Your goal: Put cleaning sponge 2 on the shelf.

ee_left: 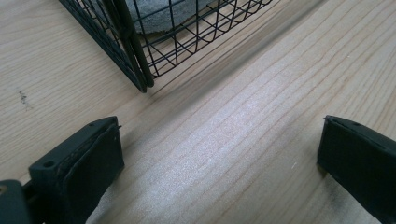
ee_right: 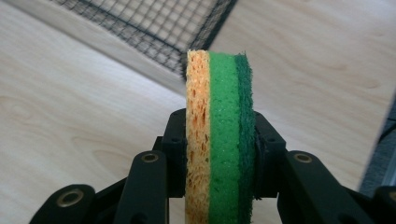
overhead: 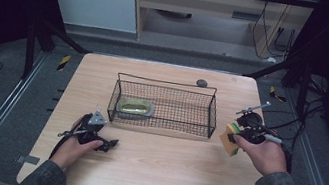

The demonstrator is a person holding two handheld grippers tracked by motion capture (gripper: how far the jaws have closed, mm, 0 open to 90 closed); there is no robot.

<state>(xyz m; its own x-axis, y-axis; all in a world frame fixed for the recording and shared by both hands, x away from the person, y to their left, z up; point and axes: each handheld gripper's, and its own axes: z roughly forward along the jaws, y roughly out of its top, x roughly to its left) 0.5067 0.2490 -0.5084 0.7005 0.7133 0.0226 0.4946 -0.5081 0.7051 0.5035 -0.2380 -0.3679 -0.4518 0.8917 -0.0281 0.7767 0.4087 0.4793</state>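
Two grippers are in use. Right gripper [overhead: 235, 137] is clamped on the sponge [ee_right: 219, 135], holding it on edge above the table [overhead: 164, 173], just beside the right end of the wire basket [overhead: 212, 115]. Left gripper [overhead: 111, 143] rests on the table near the basket's front-left corner, jaws spread apart with nothing between them.

sponge [ee_right: 219, 135]: orange, green, dark-green layers | basket [overhead: 164, 103]: black wire | table [overhead: 165, 163]: pale wood grain
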